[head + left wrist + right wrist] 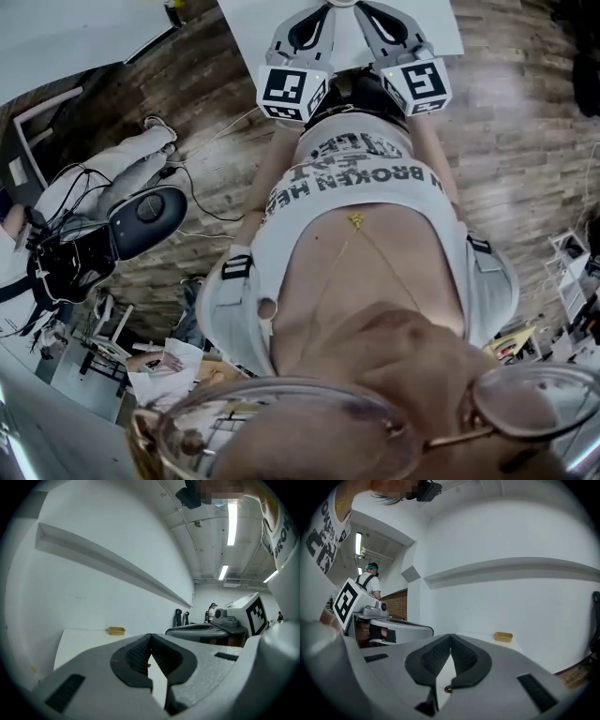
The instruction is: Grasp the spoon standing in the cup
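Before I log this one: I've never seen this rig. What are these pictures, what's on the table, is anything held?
No robot here: a person holds a two-jaw gripper in each hand. The head view looks down the person's chest at both, by a white table. The other two views ride on the grippers. The left gripper and right gripper are both shut, nothing between the jaws. On the table only a small yellow dish shows. No cup or spoon is in view.
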The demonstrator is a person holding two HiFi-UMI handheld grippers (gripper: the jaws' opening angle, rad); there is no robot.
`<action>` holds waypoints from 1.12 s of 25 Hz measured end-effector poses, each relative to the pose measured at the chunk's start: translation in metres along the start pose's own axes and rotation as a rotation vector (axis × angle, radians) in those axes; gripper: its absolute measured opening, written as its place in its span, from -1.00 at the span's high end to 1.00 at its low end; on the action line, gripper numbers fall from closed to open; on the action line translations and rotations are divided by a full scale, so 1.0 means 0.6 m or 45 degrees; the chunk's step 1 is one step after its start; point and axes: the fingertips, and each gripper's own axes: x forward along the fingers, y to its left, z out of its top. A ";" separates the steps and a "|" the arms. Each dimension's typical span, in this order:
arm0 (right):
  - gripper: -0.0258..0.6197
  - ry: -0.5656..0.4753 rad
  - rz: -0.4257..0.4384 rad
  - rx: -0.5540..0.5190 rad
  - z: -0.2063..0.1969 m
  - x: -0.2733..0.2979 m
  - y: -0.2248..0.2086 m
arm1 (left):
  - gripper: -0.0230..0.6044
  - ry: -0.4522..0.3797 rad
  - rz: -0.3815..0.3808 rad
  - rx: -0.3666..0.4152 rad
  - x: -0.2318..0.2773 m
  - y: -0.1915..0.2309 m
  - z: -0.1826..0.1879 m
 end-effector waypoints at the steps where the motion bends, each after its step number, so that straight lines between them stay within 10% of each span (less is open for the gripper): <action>1: 0.90 0.006 0.017 -0.002 0.000 0.003 -0.004 | 0.96 -0.005 0.013 -0.003 0.006 0.001 0.002; 28: 0.90 0.101 0.234 -0.026 -0.051 0.045 -0.106 | 0.96 0.010 0.237 -0.033 0.083 -0.022 0.006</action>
